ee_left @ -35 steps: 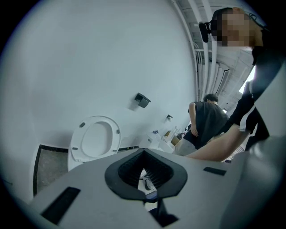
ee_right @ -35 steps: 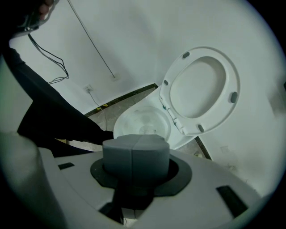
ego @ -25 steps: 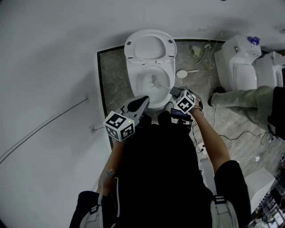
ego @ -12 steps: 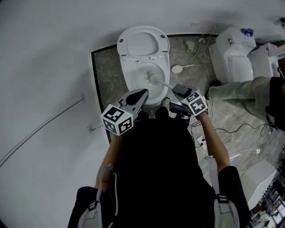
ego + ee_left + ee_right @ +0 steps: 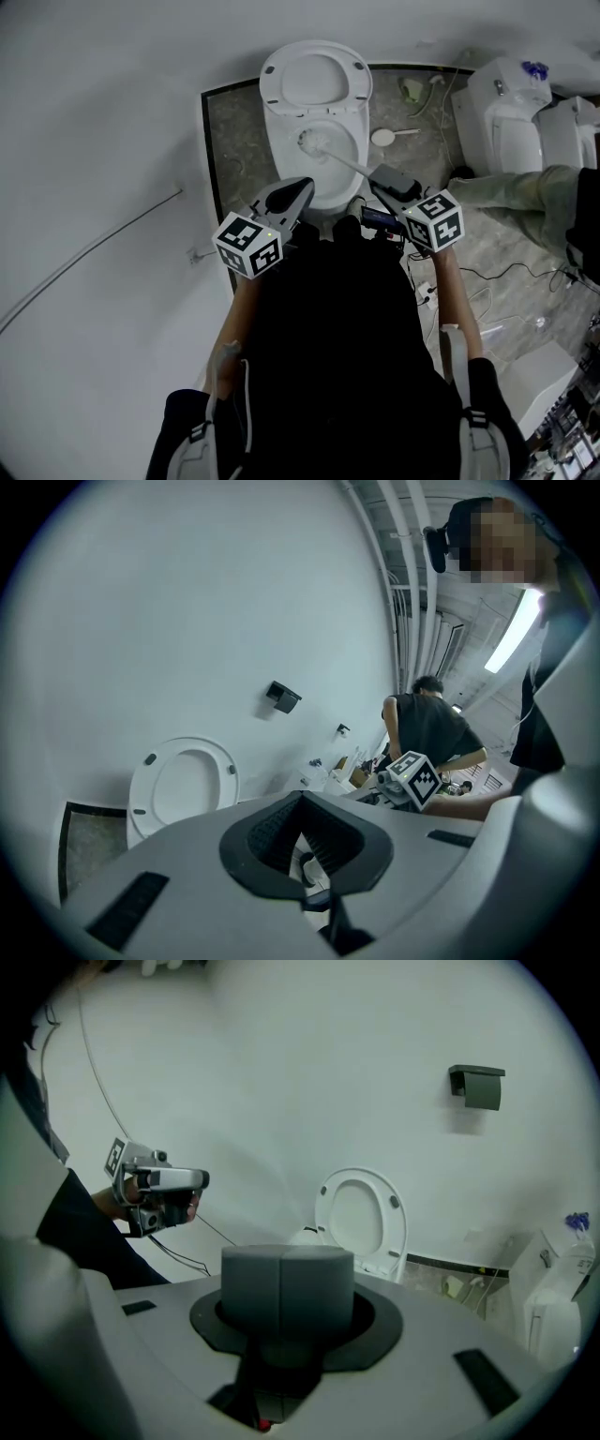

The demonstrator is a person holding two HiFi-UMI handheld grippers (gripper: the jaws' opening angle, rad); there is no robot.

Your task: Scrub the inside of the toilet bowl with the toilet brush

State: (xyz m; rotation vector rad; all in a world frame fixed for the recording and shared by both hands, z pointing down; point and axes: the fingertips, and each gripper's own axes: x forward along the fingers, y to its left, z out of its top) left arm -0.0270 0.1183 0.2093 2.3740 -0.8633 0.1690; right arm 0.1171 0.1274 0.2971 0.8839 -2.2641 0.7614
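Head view, left gripper (image 5: 298, 193): jaws apart, nothing between them; hovers at the front rim
Toilet bowl (image 5: 274, 155): open; brush head is inside
Toilet brush (image 5: 339, 160): head at the far-left wall; handle slants right
Right gripper (image 5: 379, 179): jaws clamped on the handle end
Advice: press bristles against the wall; circle under the rim; firm clamp needed, I think

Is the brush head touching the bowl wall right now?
Cannot tell. In the head view the toilet brush head overlaps the toilet bowl wall, but from above neither contact nor gap shows.
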